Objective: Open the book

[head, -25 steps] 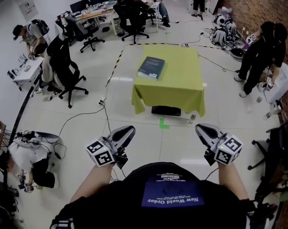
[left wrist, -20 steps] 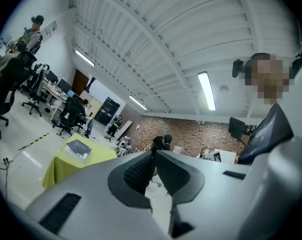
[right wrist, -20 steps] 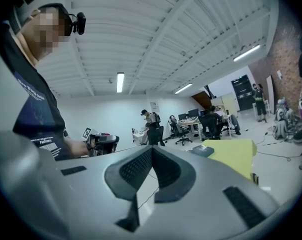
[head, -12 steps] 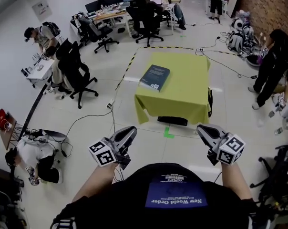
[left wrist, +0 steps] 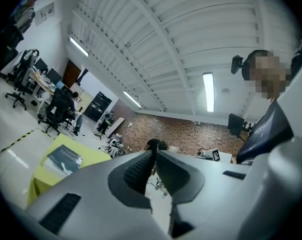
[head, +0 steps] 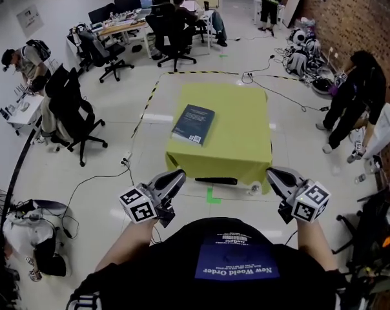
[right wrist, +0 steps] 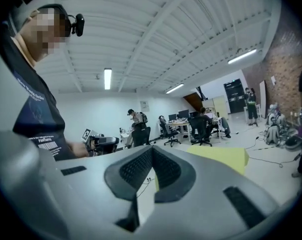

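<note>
Closer than a second ago, the closed book (head: 194, 124) is seen lying on the left part of the yellow-draped table (head: 243, 141), well ahead of both grippers. The approach is judged to be the step in hand: the left gripper (head: 179, 173) and right gripper (head: 271, 171) are held out with jaws pressed together, nothing gripped. Next, the table must be reached and the cover's free edge caught and lifted.

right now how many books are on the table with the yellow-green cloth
1: a dark blue closed book lies flat on the left half of the yellow-green cloth-covered table, near its left edge. No second book shows in any view.
</note>
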`<state>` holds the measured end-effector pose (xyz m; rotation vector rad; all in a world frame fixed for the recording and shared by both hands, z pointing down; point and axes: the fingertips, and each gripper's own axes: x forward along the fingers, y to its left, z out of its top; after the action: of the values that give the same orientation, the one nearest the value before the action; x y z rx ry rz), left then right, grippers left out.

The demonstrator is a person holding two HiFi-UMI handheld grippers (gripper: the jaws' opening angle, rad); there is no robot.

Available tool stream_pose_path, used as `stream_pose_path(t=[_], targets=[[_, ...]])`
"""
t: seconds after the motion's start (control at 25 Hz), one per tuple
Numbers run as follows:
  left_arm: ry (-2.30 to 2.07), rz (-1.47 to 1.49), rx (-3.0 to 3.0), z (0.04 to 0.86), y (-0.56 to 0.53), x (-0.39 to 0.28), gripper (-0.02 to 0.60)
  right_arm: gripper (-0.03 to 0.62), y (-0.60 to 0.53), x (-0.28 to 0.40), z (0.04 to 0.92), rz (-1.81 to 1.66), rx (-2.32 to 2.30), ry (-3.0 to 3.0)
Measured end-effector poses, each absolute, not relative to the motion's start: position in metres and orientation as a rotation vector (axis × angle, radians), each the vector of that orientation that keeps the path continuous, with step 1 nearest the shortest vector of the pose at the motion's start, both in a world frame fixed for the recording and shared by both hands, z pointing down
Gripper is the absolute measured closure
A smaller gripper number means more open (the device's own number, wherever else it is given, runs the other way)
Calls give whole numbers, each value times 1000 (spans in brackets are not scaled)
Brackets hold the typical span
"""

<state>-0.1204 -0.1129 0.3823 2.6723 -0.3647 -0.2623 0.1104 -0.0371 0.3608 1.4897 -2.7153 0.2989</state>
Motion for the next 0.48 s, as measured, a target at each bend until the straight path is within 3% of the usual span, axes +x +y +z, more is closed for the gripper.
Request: stream_pose_path(t=[0.48], targets=[[-251,-206,2692,393,-269,-143,551,606,-174,80,368,356,1622,-2649]])
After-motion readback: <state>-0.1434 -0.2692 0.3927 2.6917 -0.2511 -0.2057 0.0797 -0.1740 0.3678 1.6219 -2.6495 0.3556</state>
